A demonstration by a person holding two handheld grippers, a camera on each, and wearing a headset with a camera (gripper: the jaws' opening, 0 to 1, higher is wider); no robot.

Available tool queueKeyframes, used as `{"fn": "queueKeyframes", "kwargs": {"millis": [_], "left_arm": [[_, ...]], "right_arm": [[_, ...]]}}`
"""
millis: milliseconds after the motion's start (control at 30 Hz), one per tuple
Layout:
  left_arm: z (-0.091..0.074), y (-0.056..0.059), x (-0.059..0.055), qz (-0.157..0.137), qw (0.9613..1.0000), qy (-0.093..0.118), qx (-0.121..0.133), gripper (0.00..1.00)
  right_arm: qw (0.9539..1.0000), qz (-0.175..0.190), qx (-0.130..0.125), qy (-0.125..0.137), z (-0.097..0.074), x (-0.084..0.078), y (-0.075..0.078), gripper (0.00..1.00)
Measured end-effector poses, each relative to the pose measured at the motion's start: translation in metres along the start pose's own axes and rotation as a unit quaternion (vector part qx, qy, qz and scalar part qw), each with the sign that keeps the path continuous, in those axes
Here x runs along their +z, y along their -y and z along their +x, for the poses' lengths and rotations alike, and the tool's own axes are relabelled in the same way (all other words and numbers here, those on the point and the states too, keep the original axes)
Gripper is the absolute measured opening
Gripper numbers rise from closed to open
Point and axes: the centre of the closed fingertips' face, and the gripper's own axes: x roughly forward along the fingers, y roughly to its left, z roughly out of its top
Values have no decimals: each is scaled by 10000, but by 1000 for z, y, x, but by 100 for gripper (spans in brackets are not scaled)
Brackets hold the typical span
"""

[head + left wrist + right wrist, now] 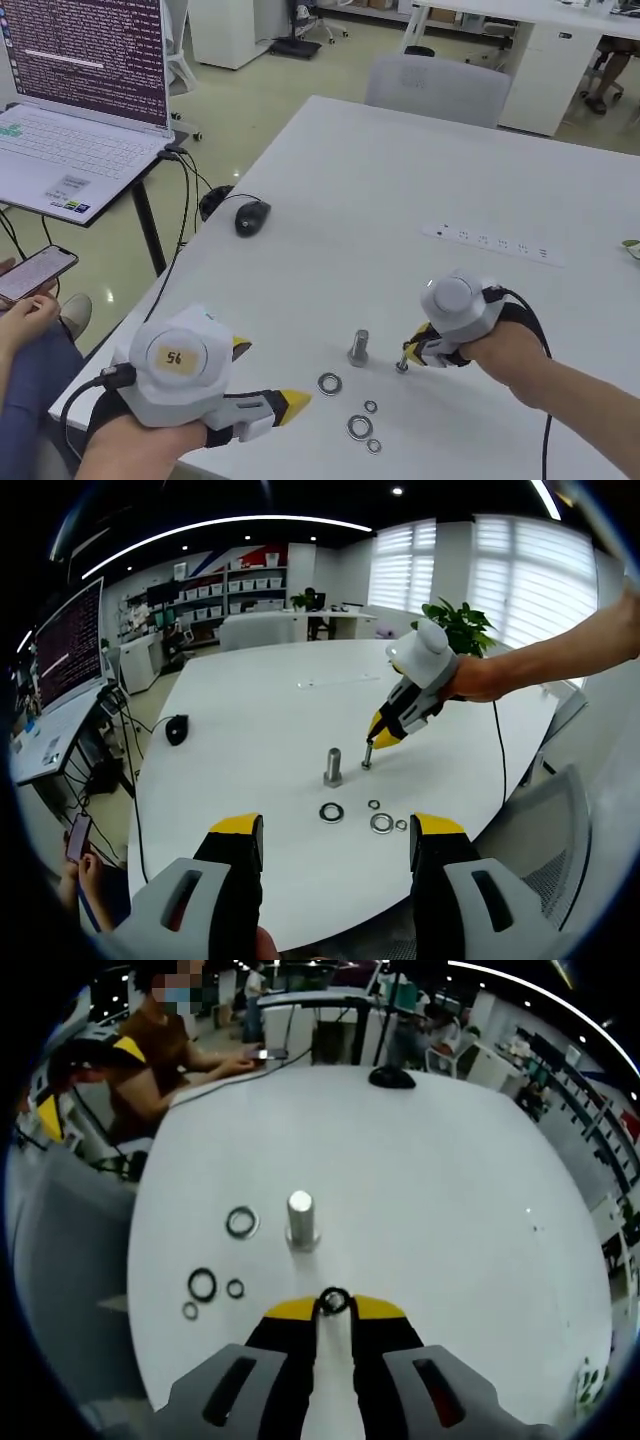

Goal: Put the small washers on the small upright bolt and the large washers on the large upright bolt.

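White table (pixel 400 180) with bolt (pixel 359 348), washers (pixel 348 428), mouse (pixel 252 216), power strip (pixel 495 243)

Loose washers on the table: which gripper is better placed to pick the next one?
Left. The left gripper is open and faces the loose washers; the right gripper is shut on a small washer at the small bolt.

Left gripper (pixel 268 378) spread wide, right gripper (pixel 415 352) closed on a washer (pixel 333 1302).

The left hand (pixel 140 440) holds its gripper low and near the body, roughly level, with the yellow-tipped jaws wide apart and nothing between them. The right hand (pixel 510 350) reaches in from the right on a bare forearm (pixel 590 405). Its gripper tilts down and to the left, and the jaws are drawn together with the washer pinched at their tips.
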Motion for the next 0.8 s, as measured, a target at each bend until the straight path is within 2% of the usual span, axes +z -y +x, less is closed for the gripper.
{"fn": "queueKeyframes", "kwargs": {"millis": [300,500,800], "left_arm": [[0,-1,1,0,10000,6,9,59],[0,0,0,-6,10000,-1,-3,59],[-1,-2,-2,-33,10000,-3,26,59]], "right_arm": [[9999,5,5,-128,0,0,-1,13],[9994,-190,24,-277,2,0,-2,13],[9990,-151,105,-402,9,-4,-2,13]]}}
